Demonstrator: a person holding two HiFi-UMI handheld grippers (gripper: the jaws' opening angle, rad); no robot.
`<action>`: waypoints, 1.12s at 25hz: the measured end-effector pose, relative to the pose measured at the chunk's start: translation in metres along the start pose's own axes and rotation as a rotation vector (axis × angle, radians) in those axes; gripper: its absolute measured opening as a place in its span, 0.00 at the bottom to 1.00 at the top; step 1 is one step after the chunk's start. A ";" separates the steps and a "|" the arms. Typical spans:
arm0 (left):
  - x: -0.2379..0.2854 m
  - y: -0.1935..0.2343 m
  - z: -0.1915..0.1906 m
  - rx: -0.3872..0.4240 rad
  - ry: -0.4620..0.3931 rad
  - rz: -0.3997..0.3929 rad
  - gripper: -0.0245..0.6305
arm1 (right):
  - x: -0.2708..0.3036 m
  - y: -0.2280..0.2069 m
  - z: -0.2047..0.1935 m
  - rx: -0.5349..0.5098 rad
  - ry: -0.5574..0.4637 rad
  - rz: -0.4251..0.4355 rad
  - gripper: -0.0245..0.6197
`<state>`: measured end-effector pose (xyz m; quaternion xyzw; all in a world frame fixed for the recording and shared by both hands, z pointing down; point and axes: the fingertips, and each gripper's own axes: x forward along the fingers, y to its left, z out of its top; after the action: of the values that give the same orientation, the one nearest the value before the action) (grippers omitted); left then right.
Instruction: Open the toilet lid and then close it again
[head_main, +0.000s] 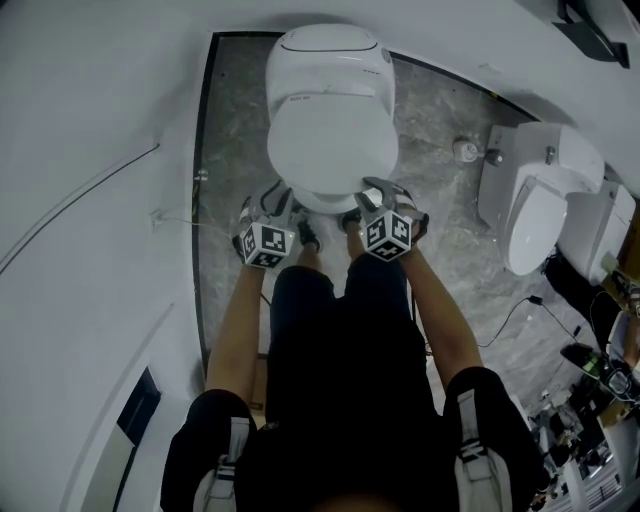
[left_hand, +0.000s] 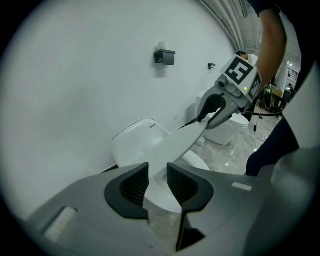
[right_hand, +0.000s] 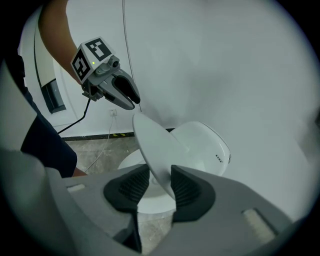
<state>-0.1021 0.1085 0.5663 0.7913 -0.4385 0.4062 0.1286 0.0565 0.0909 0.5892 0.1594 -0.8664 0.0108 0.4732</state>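
Around the toilet:
- A second toilet stands well off to its right.
- A small round fitting sits on the floor between the two.
- A black cable trails over the floor, right of the toilet's front.
- A dark box is fixed on the wall behind and above the toilet.
- The person's legs stand just in front of the bowl.

Lid:
- It is hinged at the toilet's back and tilted, with its front edge lifted clear of the seat.
- The left gripper has its jaws closed on the lid's left-front rim.
- The right gripper clamps the right-front rim.
- On each gripper the pads meet both faces of the lid.

Materials:
- Toilet: glossy white, rounded.
- Lid: thin, smooth oval shell.
- Floor: grey veined stone.
- Wall: plain white.
- Grippers: grey bodies with black ribbed pads.
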 end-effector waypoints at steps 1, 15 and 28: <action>0.001 -0.002 0.003 0.020 0.002 -0.005 0.19 | -0.001 -0.002 0.001 -0.006 -0.005 0.003 0.25; 0.016 -0.011 0.027 0.388 0.101 -0.019 0.18 | -0.011 -0.022 0.019 -0.085 -0.078 0.052 0.22; 0.023 0.003 0.048 0.394 0.091 -0.027 0.13 | -0.013 -0.043 0.030 -0.083 -0.101 0.031 0.21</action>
<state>-0.0725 0.0665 0.5528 0.7879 -0.3335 0.5176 -0.0037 0.0506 0.0484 0.5560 0.1265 -0.8911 -0.0257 0.4350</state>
